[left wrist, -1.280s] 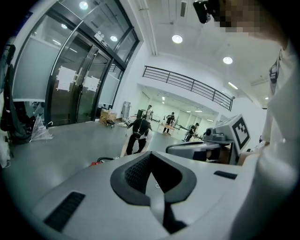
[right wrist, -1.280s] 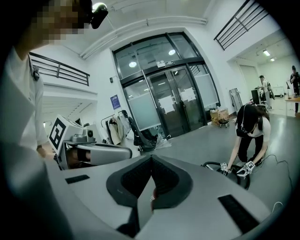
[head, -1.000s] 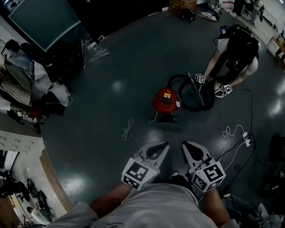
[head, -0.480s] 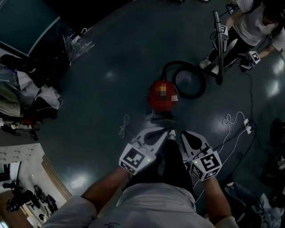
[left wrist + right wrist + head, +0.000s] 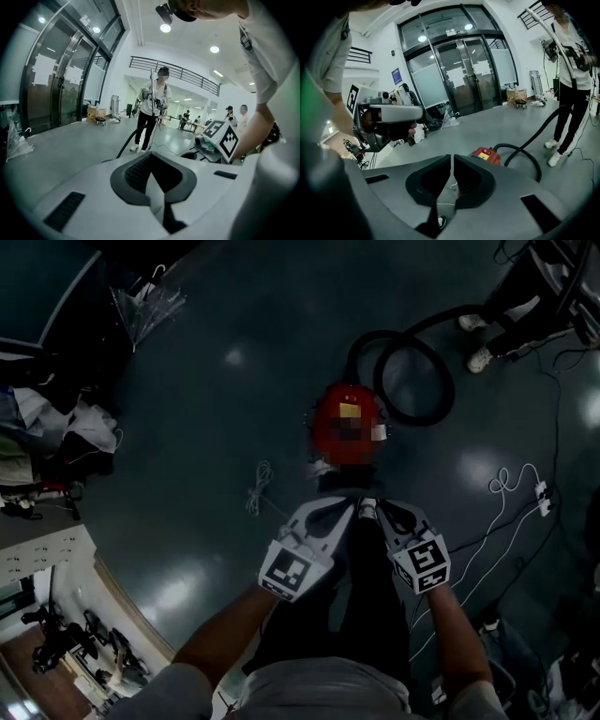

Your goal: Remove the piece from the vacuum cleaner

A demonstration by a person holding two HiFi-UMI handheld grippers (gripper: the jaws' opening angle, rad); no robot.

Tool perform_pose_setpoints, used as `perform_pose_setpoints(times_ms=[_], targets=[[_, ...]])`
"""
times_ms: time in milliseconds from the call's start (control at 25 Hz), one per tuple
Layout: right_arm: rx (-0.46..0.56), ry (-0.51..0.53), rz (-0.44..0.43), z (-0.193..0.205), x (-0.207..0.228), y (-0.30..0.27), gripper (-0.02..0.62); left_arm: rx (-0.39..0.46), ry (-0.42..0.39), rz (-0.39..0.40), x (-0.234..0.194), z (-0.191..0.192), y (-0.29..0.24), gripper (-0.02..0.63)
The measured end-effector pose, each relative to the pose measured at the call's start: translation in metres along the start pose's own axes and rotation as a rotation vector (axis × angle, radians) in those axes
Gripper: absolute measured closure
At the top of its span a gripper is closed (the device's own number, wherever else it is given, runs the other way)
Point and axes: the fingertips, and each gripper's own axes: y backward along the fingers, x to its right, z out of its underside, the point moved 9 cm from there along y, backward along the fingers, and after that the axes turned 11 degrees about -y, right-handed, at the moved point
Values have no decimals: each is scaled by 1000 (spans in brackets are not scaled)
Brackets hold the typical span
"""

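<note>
Vacuum cleaner point(image 5: 347, 423) lies closer ahead than a second ago

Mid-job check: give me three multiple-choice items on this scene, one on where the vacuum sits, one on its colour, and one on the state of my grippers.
1. Where is the vacuum cleaner?
A. On the floor, ahead of both grippers
B. Between the left gripper's jaws
C. On a table

2. What colour is its body?
A. Blue
B. Red
C. Yellow

3. The left gripper and right gripper are:
A. Both shut and empty
B. Both wide open
C. One open, one shut

Answers:
1 A: the head view shows it on the floor beyond the gripper tips.
2 B: its shell is plainly red.
3 A: in each gripper view the jaws meet with nothing between them.
</note>
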Motion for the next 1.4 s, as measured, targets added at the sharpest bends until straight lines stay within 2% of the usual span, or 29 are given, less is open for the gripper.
perform_pose_setpoints(times_ms=[200,400,480,560,680,840,1120,1320,1400], targets=[[-62,2,4,56,38,-57,578,-40,-3,15,-12,69,-44,600],[-174,68,14,110,70,-111,577,-126,-9,27,-15,135,-74,601],[-216,108,13,127,80,-129,577,-206,-65,79,-12,174,-87,600],[-232,115,8,138,87,-141,577,-325,-136,160,-8,220,-103,600],[-232,96,4,152,93,-148,577,-489,-272,284,-1,276,-126,525],[-233,81,4,166,95,-149,577,-620,-446,394,11,327,-152,482],[-229,62,12,167,100,-136,577,-696,-600,414,15,361,-179,471],[-238,47,17,168,99,-127,578,-700,-657,442,17,362,-180,547],[-239,43,19,168,98,-124,578,-696,-656,460,18,363,-180,568]])
